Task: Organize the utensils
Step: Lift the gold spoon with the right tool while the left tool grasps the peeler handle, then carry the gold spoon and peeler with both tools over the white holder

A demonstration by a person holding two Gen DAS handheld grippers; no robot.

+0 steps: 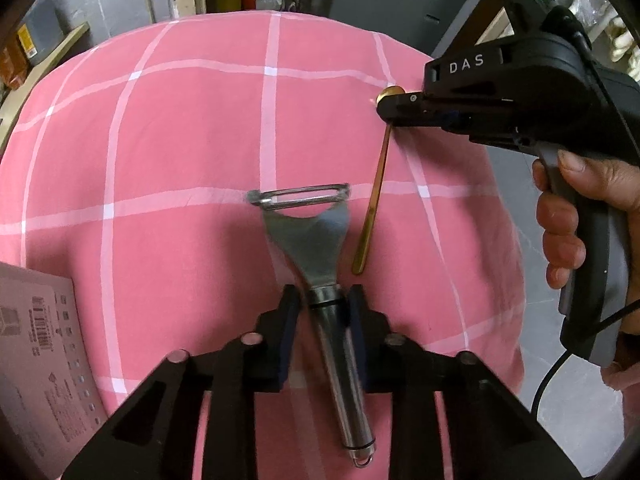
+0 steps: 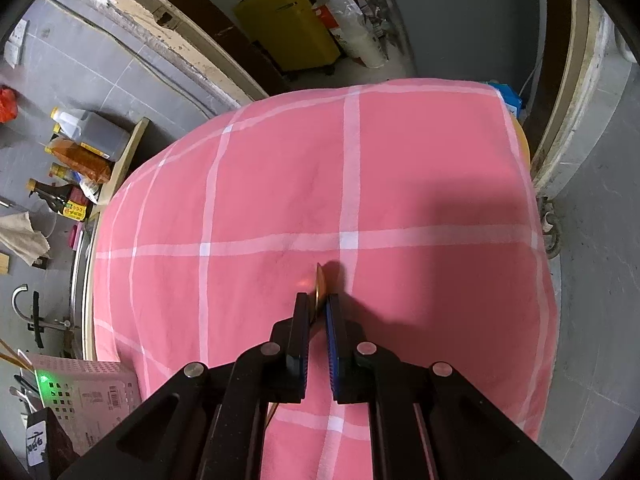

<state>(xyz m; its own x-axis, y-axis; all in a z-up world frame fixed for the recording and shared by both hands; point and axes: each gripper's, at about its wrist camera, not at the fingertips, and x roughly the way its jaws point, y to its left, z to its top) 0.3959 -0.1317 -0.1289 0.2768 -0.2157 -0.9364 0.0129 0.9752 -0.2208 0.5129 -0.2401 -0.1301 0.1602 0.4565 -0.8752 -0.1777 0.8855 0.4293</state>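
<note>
A steel Y-shaped peeler (image 1: 310, 236) lies on the pink checked cloth (image 1: 180, 140). My left gripper (image 1: 323, 300) is closed around its neck, pads touching both sides. A thin gold spoon (image 1: 372, 208) lies to the right of the peeler. My right gripper (image 1: 386, 110) is shut on the spoon's bowl end. In the right wrist view the gold bowl (image 2: 320, 284) stands on edge between the right gripper's (image 2: 318, 304) fingertips, and the handle runs back under the gripper, mostly hidden.
A pink perforated utensil box (image 1: 44, 360) stands at the table's left edge; it also shows in the right wrist view (image 2: 92, 396). Bottles (image 2: 80, 152) and a yellow case (image 2: 288, 24) stand on the floor beyond the table.
</note>
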